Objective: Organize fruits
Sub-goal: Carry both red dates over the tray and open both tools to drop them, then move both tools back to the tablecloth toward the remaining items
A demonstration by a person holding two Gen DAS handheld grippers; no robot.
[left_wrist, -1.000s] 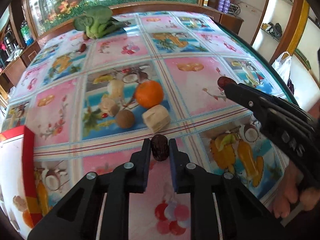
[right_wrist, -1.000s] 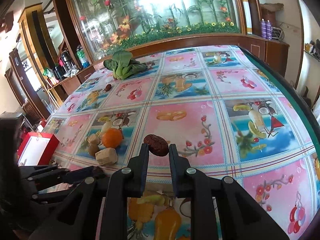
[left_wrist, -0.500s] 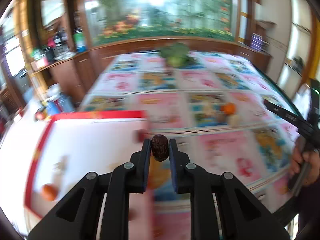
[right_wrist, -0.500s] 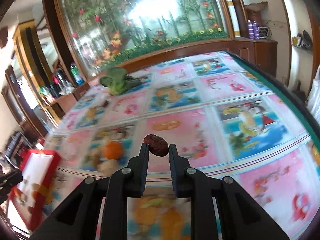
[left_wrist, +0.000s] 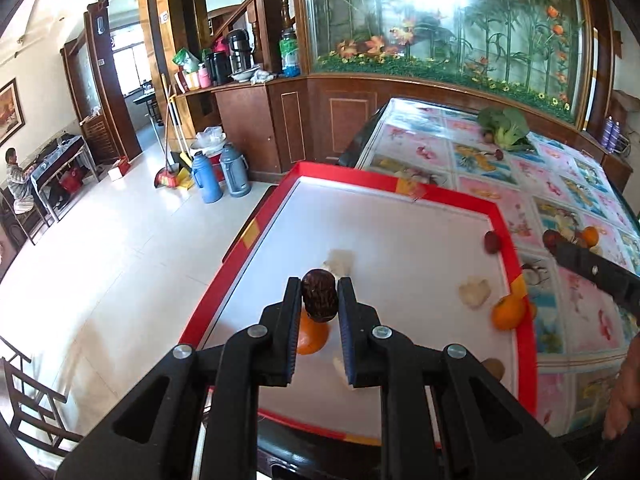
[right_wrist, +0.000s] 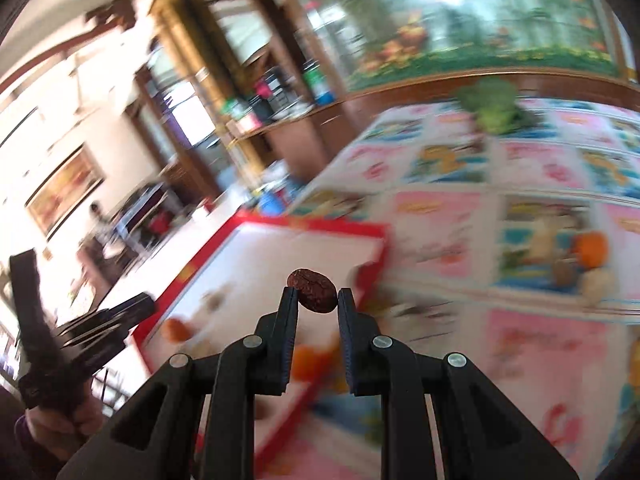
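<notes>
Right now both sets of jaws are clenching on fruit: the left gripper (left_wrist: 319, 300) is pinching a dark, wrinkled date (left_wrist: 319, 295) upright between its blue-lined pads, and the right gripper (right_wrist: 316, 298) is gripping a second date (right_wrist: 312, 290) by its ends, tilted a little. Below the left one, the red-rimmed white tray (left_wrist: 404, 189) is lying along the left edge of the tabletop (left_wrist: 576, 312), and the held date is hovering above the tray's near half, directly over an orange (left_wrist: 310, 334) that is already lying inside. Further out in the tray, two pale chunks of fruit (left_wrist: 474, 291) are sitting apart from each other, another orange (left_wrist: 509, 312) is resting against the right rim, a small red fruit (left_wrist: 491, 241) is sitting in the far right corner, and a brown round fruit (left_wrist: 494, 367) is lying near the near right corner. Beyond the rim, on the patterned cloth, a few more fruits (right_wrist: 588, 264) are waiting in a cluster toward the right edge, with a leafy green vegetable (left_wrist: 505, 125) at the far edge. The step in hand looks like carrying dates into the tray. The next move probably calls for shifting the left date sideways off the orange, lowering over bare white floor and opening the jaws, while the right gripper, blurred in its own view, is heading toward the tray's right rim.
</notes>
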